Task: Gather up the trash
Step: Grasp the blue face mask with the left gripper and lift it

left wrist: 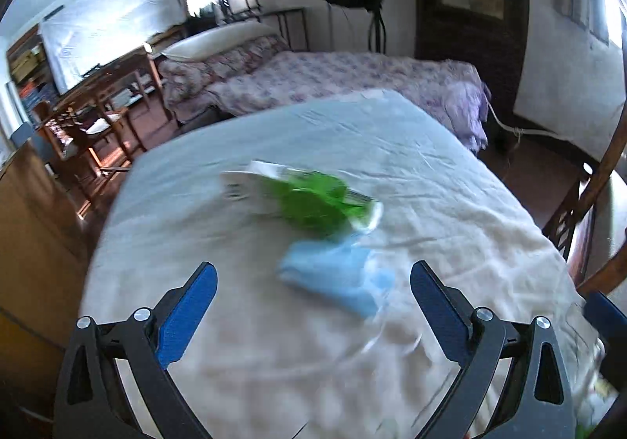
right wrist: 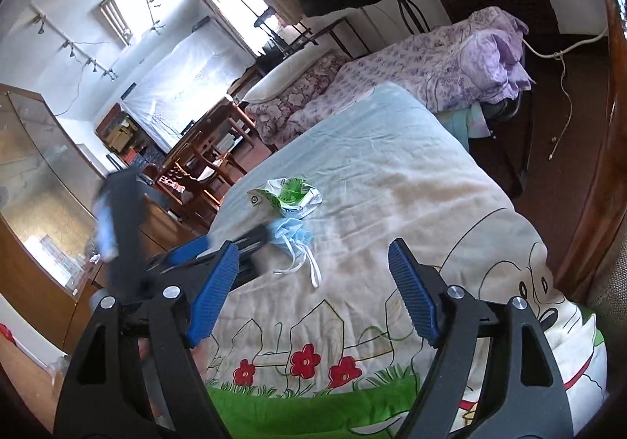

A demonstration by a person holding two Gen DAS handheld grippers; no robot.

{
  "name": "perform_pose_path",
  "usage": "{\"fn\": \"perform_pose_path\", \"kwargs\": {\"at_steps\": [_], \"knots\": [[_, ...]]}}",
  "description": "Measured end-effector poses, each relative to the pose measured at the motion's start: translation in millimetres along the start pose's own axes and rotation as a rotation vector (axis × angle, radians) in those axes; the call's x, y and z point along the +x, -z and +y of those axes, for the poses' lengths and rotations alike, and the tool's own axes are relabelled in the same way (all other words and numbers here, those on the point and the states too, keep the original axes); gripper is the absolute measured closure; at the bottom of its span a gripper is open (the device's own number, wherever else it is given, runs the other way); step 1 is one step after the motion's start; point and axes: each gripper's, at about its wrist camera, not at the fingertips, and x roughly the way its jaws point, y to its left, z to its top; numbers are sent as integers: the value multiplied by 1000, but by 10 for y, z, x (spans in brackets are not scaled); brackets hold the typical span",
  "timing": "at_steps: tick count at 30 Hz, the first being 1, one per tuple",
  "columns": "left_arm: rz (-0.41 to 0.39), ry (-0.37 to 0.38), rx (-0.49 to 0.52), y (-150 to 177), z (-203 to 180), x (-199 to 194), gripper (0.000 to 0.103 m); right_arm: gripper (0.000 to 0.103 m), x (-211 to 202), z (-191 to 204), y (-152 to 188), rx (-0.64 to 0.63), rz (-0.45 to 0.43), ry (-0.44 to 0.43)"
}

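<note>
A crumpled green and white wrapper (left wrist: 313,200) lies on the bed's pale cover (left wrist: 450,211), with a blue face mask (left wrist: 333,278) just in front of it. My left gripper (left wrist: 313,294) is open and empty, its jaws wide to either side of the mask and a little short of it. In the right wrist view the wrapper (right wrist: 288,196) and the mask (right wrist: 292,233) with its white loops lie further ahead. My right gripper (right wrist: 313,288) is open and empty, behind the mask. The left gripper (right wrist: 219,247) shows at the left, close to the mask.
A second bed with a purple floral quilt (left wrist: 352,78) stands beyond. Wooden chairs and a table (left wrist: 98,113) are at the left. A wooden cabinet (right wrist: 43,180) is at the left edge. A white cable (right wrist: 564,58) lies on the floor at the right.
</note>
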Motion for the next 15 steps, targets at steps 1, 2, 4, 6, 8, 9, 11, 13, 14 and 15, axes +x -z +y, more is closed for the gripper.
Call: {"fn": "perform_pose_path", "kwargs": {"at_steps": [1,2,4,6,8,9,11,13,14,15], "knots": [[16,1,14,-20,-45,114,6,26,-6,6,6,-4,-4,0],[24,-4,26,-45,-71,186,6,26,-8,2,7,-8,-8,2],[45,-53,40,-14,-36,337,6,26,-32,6,22,-5,-10,3],[65,-79,18,35,99,398,6,26,-22,-3,23,6,-2,0],[92,-82,-37,118,333,382,5,26,-16,-8,26,20,7,-8],[97,-87,-79,165,488,330,5,26,-17,-6,30,25,9,-13],[81,-109,-135,234,722,217,5,26,-30,29,45,19,8,-17],[62,-135,-179,337,938,84,6,26,-36,77,63,-4,4,-13],[61,-132,-193,371,1010,23,6,26,-42,96,72,-11,3,-10],[62,-116,-213,408,1062,-15,6,26,-43,114,79,-20,1,-7]]}}
